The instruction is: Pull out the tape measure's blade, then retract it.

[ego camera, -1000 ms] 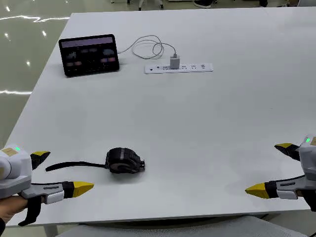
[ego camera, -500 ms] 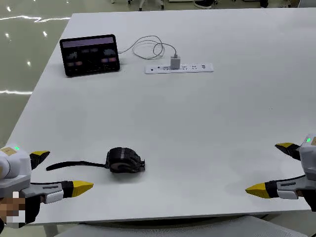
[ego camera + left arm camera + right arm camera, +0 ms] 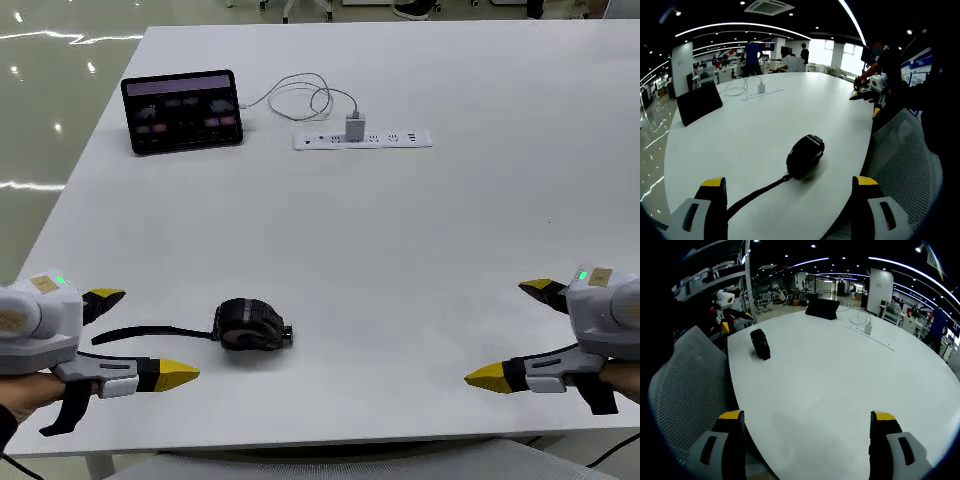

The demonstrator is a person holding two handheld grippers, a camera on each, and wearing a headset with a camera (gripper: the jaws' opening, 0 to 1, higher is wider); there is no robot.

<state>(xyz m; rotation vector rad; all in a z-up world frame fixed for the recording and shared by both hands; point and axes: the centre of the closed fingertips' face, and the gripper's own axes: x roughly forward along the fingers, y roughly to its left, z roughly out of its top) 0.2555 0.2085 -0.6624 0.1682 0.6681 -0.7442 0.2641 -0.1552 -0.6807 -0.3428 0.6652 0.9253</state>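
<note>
Now, lower left, your left gripper (image 3: 156, 335) shows jaws wide apart, empty; just right lies one tape measure (image 3: 250, 325) on the worktop (image 3: 400, 250), strap (image 3: 135, 335) trailing left. Lower right, your right gripper (image 3: 496, 332) has jaws spread wide, holding nothing.

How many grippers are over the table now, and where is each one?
2. The left gripper is at the table's near left edge, by the tape measure; the right gripper is at the near right edge.

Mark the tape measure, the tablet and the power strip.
tape measure (image 3: 248, 325), head view, middle of its black case.
tablet (image 3: 182, 110), head view, centre of its screen.
power strip (image 3: 395, 137), head view, middle of its white body.
</note>
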